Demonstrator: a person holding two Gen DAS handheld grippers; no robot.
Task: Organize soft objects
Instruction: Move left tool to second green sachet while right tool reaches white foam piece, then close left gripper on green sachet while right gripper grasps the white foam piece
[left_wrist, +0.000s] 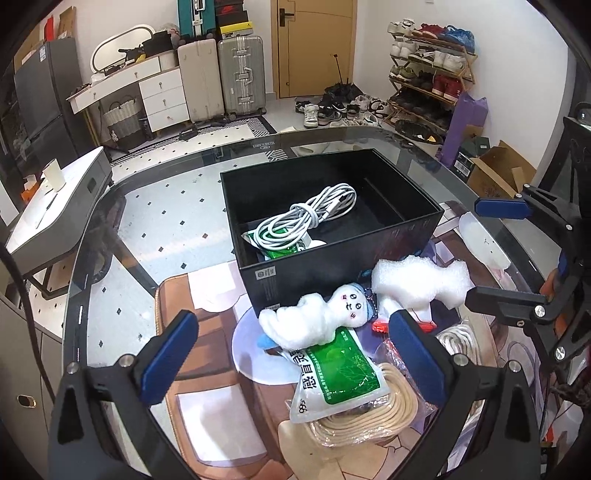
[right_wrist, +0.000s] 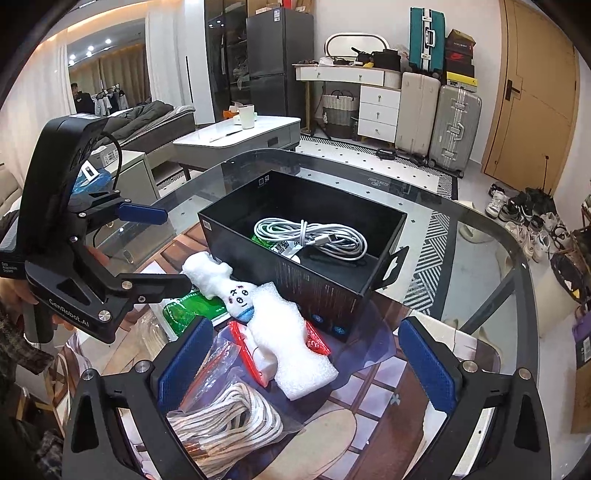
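You hold both the left gripper (left_wrist: 295, 354) and the right gripper (right_wrist: 306, 358) spread and empty above the loose pile; the plush doll (left_wrist: 325, 314) lies against the black box's (left_wrist: 332, 273) near wall, ready for boxing.

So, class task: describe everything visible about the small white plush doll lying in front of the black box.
The white plush doll is fluffy, with a stitched face, pink cheek dots and a blue patch at its head. It lies on its side outside the black box, against the box's near wall, resting partly on a green-and-white packet and touching the white foam piece. No hand-held gripper holds it.
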